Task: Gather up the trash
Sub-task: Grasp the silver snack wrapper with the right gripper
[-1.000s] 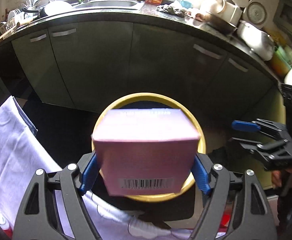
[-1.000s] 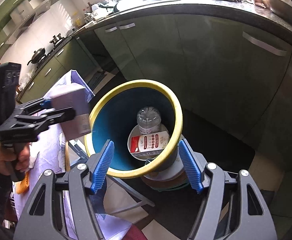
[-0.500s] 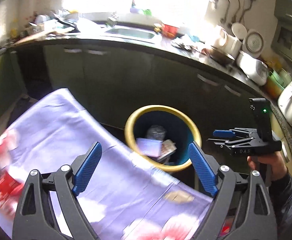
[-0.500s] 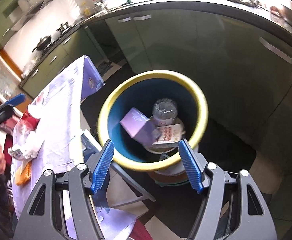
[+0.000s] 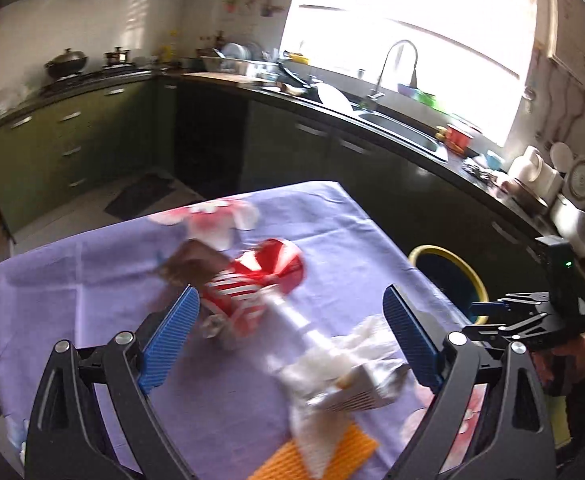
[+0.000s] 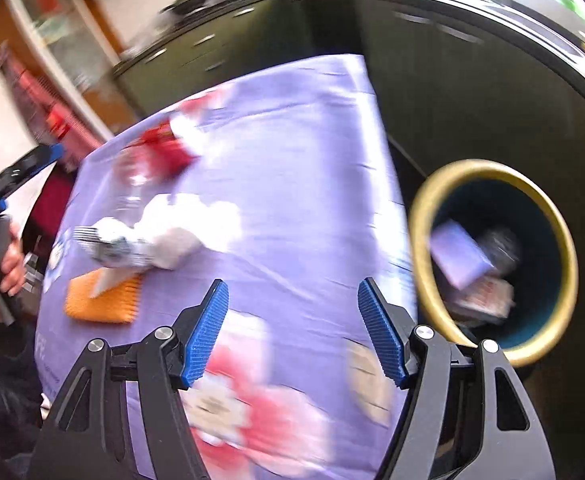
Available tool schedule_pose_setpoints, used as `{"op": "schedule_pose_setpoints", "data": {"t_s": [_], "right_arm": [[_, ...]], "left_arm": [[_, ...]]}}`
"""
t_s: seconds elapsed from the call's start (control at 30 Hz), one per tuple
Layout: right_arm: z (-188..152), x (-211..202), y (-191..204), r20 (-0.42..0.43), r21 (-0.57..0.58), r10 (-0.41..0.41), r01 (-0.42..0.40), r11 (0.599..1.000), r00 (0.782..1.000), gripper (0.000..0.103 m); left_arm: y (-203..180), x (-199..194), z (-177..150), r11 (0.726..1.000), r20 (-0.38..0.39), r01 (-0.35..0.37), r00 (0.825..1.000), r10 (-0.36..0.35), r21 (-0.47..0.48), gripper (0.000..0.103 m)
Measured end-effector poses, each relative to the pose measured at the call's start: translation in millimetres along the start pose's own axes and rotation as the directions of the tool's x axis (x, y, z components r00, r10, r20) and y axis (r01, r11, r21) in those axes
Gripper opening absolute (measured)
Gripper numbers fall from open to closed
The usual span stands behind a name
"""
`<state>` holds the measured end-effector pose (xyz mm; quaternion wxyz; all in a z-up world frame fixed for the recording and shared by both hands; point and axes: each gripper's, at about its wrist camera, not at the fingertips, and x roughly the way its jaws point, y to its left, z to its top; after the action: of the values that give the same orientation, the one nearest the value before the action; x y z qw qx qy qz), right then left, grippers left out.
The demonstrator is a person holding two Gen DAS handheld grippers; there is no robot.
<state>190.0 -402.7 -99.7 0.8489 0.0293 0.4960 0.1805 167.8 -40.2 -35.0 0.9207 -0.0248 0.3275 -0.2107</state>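
Opening wide, your left gripper (image 5: 288, 340) holds nothing above the red-and-white wrapper (image 5: 252, 288); your right gripper (image 6: 294, 330) gapes empty, the yellow-rimmed bin (image 6: 424, 240) at three o'clock.

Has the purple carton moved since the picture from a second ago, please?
Yes. The purple carton has gone from the left gripper, above the yellow-rimmed bin, down inside that bin; the gripper's jaws are opening, empty.
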Motion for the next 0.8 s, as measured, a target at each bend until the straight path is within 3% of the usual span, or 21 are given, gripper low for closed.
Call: {"op": "schedule_pose_setpoints", "data": {"t_s": [0.07,0.2,0.37,0.5,0.6,0.67,0.8], "right_arm": [[10,6,30,-0.001,-0.056,0.061,-0.061,0.997,0.998,0.066],[19,8,89,0.015,-0.207,0.128,-0.122,0.971,0.992,0.066],[19,17,135,0.024,-0.34,0.101,-0.087,0.936,0.995,0.066],[23,28,146,0.009,-0.367,0.093,-0.083,0.926,0.996,0.064],[22,40,152,-0.009,-0.386,0.091,-0.087,0.918,0.996,0.055],[22,46,153,-0.021,-0.397,0.075,-0.077,0.914,0.997,0.041],[15,41,154,-0.008,-0.405,0.09,-0.085,0.91,0.996,0.038]], "left_arm": [[13,-5,-7,0.999,0.009,-0.041,0.999,0.041,-0.007,0.089],[32,-10,-17,0.998,0.005,-0.05,0.999,0.051,-0.033,0.089],[42,-19,-18,0.998,0.02,-0.04,0.999,0.041,-0.046,0.089],[33,-20,-17,0.999,0.028,-0.03,0.999,0.031,-0.027,0.089],[30,-19,-18,0.999,0.025,-0.025,0.999,0.025,-0.02,0.089],[29,-18,-19,1.0,0.022,-0.022,1.0,0.023,-0.015,0.089],[28,-16,-20,1.0,0.019,-0.018,1.0,0.018,-0.011,0.089]]}}
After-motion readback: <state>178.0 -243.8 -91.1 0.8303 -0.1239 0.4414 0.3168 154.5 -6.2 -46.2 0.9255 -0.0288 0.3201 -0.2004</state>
